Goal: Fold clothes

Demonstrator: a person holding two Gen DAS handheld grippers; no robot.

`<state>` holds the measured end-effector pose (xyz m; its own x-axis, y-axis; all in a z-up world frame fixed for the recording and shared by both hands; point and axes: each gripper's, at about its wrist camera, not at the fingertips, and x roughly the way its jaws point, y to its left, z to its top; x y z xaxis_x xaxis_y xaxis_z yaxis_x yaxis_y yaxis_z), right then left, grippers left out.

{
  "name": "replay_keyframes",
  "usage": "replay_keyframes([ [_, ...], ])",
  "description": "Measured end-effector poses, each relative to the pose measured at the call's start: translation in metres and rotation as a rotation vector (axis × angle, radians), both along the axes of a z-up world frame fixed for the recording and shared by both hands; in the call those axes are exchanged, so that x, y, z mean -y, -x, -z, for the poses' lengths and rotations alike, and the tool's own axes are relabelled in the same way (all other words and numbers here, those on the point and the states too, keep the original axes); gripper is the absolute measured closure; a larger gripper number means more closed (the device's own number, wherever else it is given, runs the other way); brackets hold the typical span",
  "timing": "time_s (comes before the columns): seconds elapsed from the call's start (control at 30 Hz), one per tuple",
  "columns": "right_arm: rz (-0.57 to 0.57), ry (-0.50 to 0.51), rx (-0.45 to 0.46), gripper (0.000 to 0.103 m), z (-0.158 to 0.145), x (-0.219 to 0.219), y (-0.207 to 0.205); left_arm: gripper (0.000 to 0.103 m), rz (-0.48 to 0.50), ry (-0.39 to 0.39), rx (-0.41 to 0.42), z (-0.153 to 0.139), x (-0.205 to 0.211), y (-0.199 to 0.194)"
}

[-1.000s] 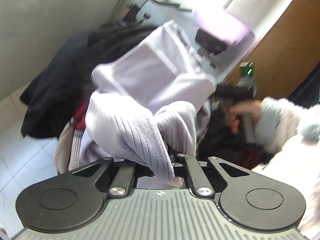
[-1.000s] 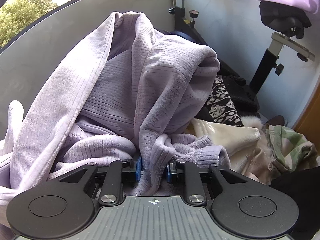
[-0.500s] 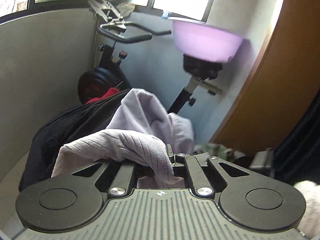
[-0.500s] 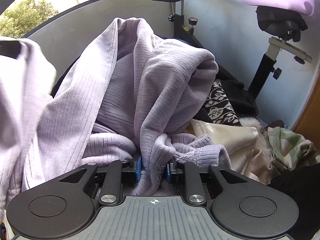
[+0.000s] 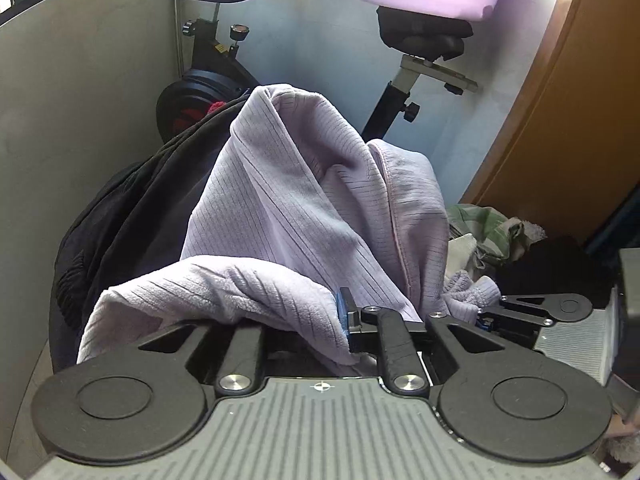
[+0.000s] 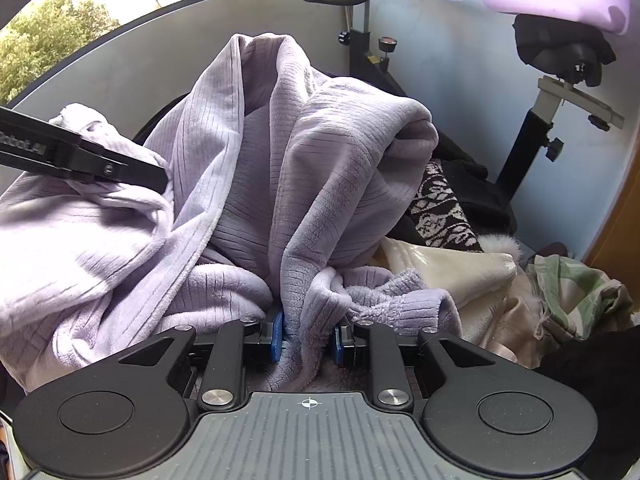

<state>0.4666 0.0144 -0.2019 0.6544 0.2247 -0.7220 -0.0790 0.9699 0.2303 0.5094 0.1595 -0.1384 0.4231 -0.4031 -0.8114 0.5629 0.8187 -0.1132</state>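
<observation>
The right gripper [image 6: 308,338] is clamped on the lilac garment's [image 6: 320,168] bunched fabric. The left gripper [image 5: 304,320] – jaws opening – has a fold draped between them, left of the right one.

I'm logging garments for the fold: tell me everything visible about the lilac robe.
The lilac robe is soft, ribbed fleece with a stitched edge, crumpled and draped high over dark clothes. The right gripper pinches a fold beside its knit cuff. The left gripper, jaws opening, has another part lying across it.
</observation>
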Motion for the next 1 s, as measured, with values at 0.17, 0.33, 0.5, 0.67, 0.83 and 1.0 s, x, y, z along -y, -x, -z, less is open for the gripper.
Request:
replay_keyframes([
  [0.17, 0.01, 0.002, -0.008, 0.081, -0.001, -0.002, -0.001, 0.026, 0.043, 0.044, 0.063, -0.038, -0.018, 0.015],
  [0.33, 0.013, 0.013, -0.015, 0.081, -0.001, -0.004, -0.004, 0.026, 0.117, 0.086, 0.114, -0.064, -0.025, 0.029],
  [0.5, 0.016, 0.023, -0.016, 0.081, -0.001, -0.007, -0.004, 0.027, 0.101, -0.011, 0.003, -0.025, -0.014, 0.026],
  [0.67, 0.015, 0.022, -0.012, 0.081, -0.001, -0.006, -0.002, 0.083, 0.055, 0.0, 0.017, -0.006, -0.009, 0.034],
  [0.83, 0.02, 0.02, -0.01, 0.081, -0.001, -0.006, -0.001, 0.086, 0.042, 0.105, 0.17, -0.063, -0.002, 0.026],
  [1.0, 0.026, 0.019, -0.006, 0.081, -0.001, -0.006, -0.001, 0.086, 0.08, 0.197, 0.267, -0.112, 0.026, 0.007],
])
